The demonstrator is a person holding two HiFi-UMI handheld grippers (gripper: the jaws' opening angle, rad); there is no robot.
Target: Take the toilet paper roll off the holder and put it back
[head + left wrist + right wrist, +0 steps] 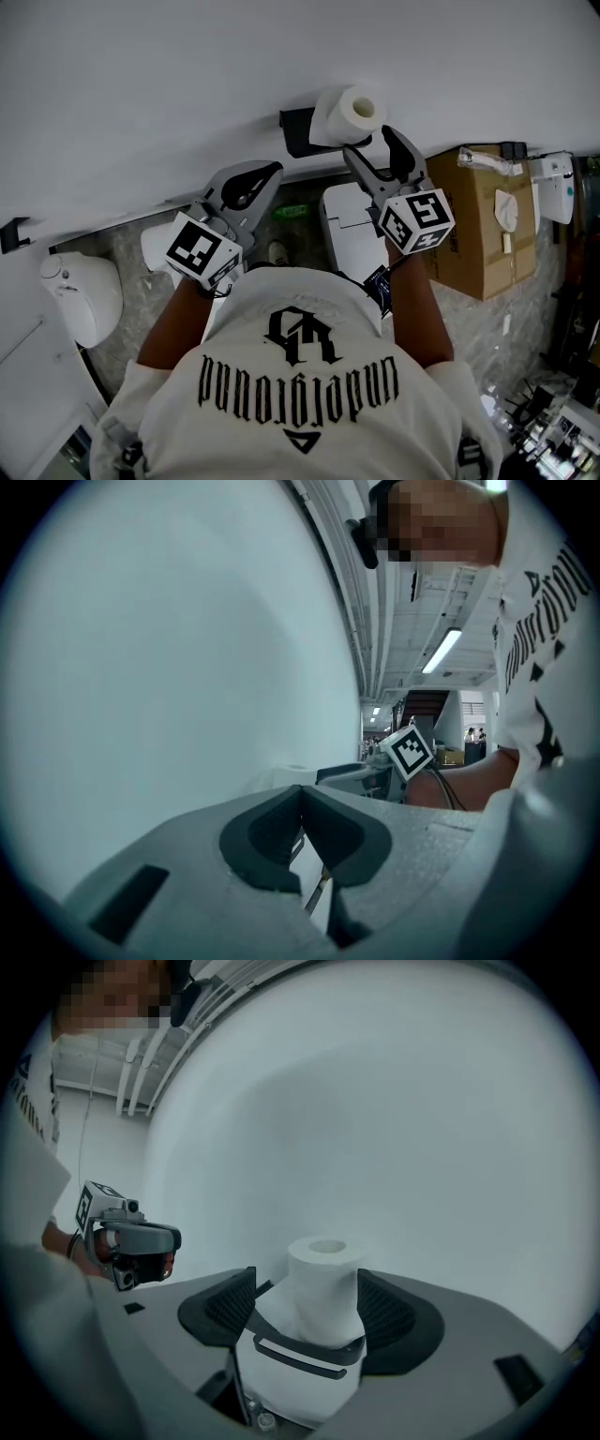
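A white toilet paper roll (349, 112) sits on a black holder (298, 131) fixed to the white wall. My right gripper (368, 142) points at it from just in front, jaws open. In the right gripper view the roll (323, 1260) stands between the two dark pads (389, 1312) of the right gripper (307, 1288); a gap shows on the left side, and I cannot tell whether the right pad touches. My left gripper (267, 173) hangs to the left, away from the roll, its pads (272, 836) meeting at the tip with nothing between them.
Below the holder stands a white toilet (352, 225). A cardboard box (483, 220) sits to its right, and a white rounded fixture (80, 295) is at the left by the wall. A small black hook (11, 234) sticks out of the wall at far left.
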